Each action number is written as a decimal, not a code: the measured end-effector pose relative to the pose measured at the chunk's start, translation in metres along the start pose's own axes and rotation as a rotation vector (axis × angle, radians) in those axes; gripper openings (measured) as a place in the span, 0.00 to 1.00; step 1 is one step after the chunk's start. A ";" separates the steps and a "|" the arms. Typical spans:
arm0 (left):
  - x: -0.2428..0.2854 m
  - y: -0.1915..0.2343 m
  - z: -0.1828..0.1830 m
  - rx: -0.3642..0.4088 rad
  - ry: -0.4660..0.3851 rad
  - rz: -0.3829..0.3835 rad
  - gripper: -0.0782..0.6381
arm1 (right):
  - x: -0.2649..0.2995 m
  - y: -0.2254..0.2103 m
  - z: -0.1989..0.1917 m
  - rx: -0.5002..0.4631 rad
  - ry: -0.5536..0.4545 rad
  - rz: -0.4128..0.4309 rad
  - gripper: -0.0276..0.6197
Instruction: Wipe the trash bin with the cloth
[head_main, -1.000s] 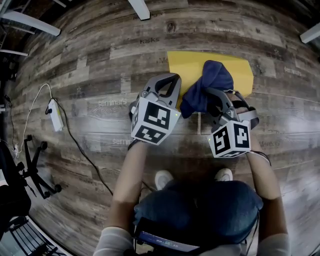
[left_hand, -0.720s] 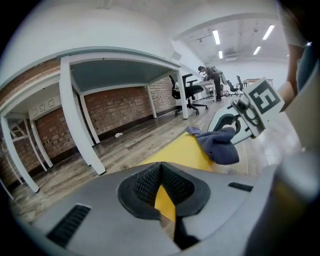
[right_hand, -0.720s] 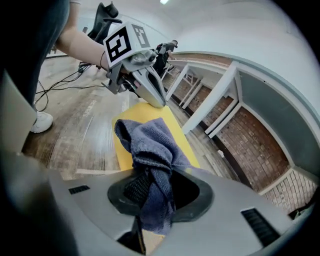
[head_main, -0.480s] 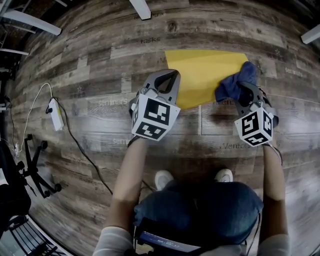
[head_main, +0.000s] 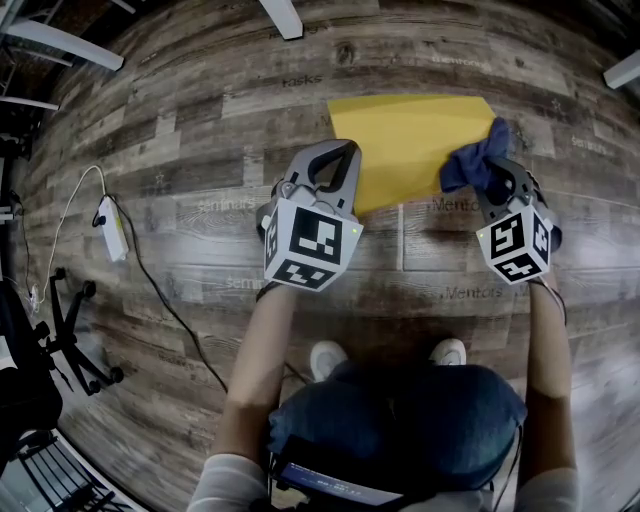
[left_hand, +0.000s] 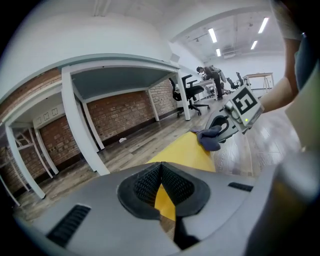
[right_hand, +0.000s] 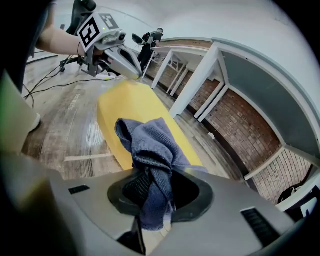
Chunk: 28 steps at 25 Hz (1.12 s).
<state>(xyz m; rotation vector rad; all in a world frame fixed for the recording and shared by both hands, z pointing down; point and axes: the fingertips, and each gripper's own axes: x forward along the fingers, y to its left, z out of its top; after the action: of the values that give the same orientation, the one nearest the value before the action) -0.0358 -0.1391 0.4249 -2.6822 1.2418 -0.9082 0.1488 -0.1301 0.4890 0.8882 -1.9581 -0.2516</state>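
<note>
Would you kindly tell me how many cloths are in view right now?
1: the blue cloth, clamped in the right gripper, at the yellow trash bin's right edge in the head view. No other shows.

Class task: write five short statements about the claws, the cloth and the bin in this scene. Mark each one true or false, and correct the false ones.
1. The right claw is clamped on a blue cloth. True.
2. The left claw holds a sponge. False: its jaws are shut with nothing between them.
3. The yellow bin stands upright. False: it lies on its side on the floor.
4. In the head view, the blue cloth is at the bin's right end. True.
5. A white power adapter with a cable lies on the floor, at the left of the head view. True.
</note>
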 end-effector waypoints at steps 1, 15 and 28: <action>-0.001 -0.003 0.001 0.006 0.003 -0.009 0.12 | 0.000 0.000 0.000 -0.011 0.001 -0.001 0.20; 0.010 -0.011 -0.004 -0.075 0.009 -0.091 0.11 | -0.027 0.043 0.104 -0.151 -0.249 0.047 0.20; 0.008 -0.011 -0.003 -0.091 -0.013 -0.084 0.11 | -0.003 0.113 0.142 -0.323 -0.301 0.193 0.20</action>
<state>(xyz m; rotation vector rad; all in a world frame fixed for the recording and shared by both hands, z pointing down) -0.0260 -0.1373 0.4346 -2.8256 1.2040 -0.8624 -0.0220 -0.0719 0.4673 0.4680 -2.1812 -0.5971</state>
